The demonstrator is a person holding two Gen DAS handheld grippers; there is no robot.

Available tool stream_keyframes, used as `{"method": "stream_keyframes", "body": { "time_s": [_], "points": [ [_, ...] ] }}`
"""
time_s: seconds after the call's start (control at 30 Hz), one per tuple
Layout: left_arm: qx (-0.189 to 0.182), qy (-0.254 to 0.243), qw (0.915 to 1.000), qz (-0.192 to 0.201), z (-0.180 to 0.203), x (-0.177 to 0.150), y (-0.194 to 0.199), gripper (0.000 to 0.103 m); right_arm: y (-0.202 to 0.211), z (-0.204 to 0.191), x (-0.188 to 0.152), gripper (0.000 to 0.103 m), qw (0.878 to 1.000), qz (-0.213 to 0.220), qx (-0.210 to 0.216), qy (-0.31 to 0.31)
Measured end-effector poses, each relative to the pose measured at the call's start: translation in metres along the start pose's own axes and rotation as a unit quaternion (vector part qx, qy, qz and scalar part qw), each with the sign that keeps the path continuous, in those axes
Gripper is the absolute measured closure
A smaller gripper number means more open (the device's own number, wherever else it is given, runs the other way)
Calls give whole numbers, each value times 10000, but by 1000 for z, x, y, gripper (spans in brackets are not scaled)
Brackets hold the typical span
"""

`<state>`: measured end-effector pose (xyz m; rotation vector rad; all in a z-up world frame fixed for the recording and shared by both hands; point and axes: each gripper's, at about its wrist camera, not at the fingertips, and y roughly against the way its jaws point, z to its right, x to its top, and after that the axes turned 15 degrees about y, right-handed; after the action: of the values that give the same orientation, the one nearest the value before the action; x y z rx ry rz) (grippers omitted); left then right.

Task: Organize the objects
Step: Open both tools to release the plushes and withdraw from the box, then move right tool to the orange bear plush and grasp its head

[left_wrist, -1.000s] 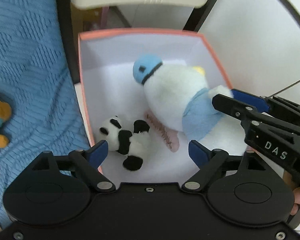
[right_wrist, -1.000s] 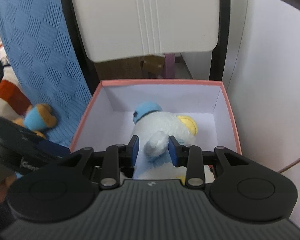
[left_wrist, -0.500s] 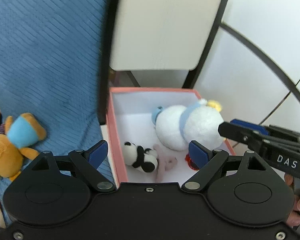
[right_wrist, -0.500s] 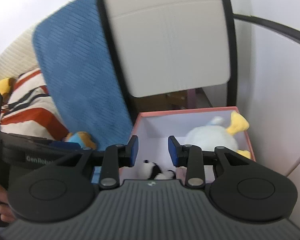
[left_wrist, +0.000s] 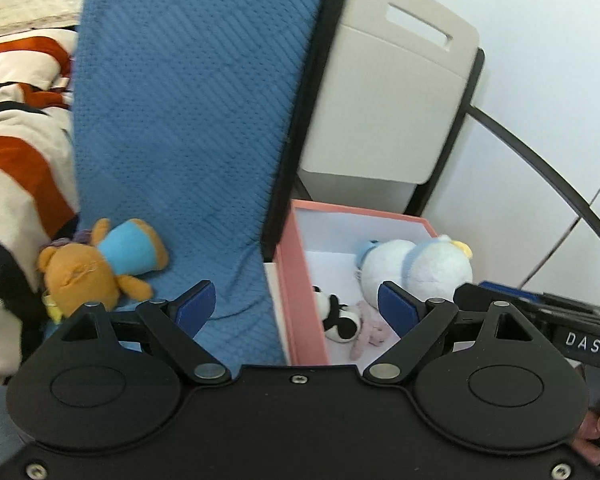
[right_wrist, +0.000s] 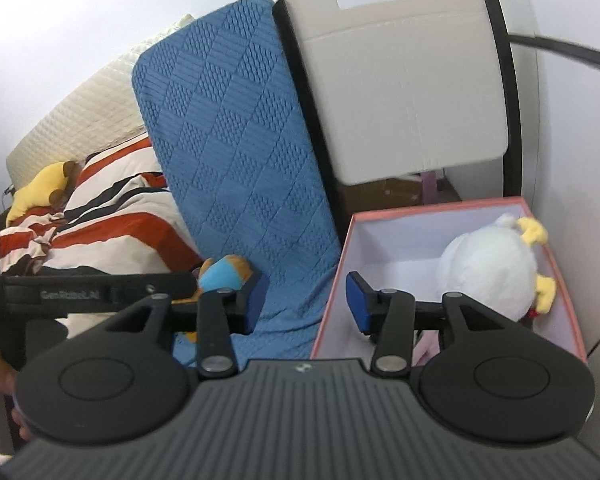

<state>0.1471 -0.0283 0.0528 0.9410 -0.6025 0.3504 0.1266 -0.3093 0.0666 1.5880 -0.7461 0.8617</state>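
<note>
A pink box (left_wrist: 300, 280) with a white inside holds a white duck plush (left_wrist: 416, 266) with a blue cap, a small panda plush (left_wrist: 340, 318) and a pink toy (left_wrist: 366, 334). The box (right_wrist: 334, 300) and duck (right_wrist: 488, 268) also show in the right wrist view. An orange bear plush (left_wrist: 100, 264) in a blue shirt lies on the blue blanket (left_wrist: 188, 120), left of the box; it also shows in the right wrist view (right_wrist: 224, 272). My left gripper (left_wrist: 296, 304) is open and empty, raised above the box's left wall. My right gripper (right_wrist: 306, 300) is open and empty, raised over the blanket's edge.
A beige chair back (right_wrist: 400, 92) with a black frame stands behind the box. A striped red, white and black quilt (right_wrist: 92, 216) and a yellow plush (right_wrist: 40, 188) lie to the left. A white wall (left_wrist: 560, 80) is at the right.
My right gripper let go of the duck plush, which now lies in the box, and opened wider. Both grippers pulled up and back from the box and swung left toward the blanket.
</note>
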Motion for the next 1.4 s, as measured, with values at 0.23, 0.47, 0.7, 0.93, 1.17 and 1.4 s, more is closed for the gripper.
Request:
{"method": "stream_keyframes", "body": {
  "time_s": [0.23,0.47,0.7,0.93,1.17,1.4],
  "points": [
    [63,77,9997,243,-24,-14,35,10,2,-33,-7,38,9999,-24,148,50],
    [119,35,9984,557,-38,-32,66,0,-2,-53,-18,4,9995,-26,292,94],
    [331,2,9979,558,-50,-43,69,0,-5,-51,-26,4,9993,-167,314,-63],
    [426,190,9972,580,-61,-46,65,0,-6,-50,-28,4,9992,-243,309,-95],
    [644,310,9959,551,-73,-41,55,0,-13,-51,-31,4,9986,-367,320,-218],
    [977,668,9915,541,-93,-32,40,0,-32,-47,-27,4,9941,-386,517,-872]
  ]
}}
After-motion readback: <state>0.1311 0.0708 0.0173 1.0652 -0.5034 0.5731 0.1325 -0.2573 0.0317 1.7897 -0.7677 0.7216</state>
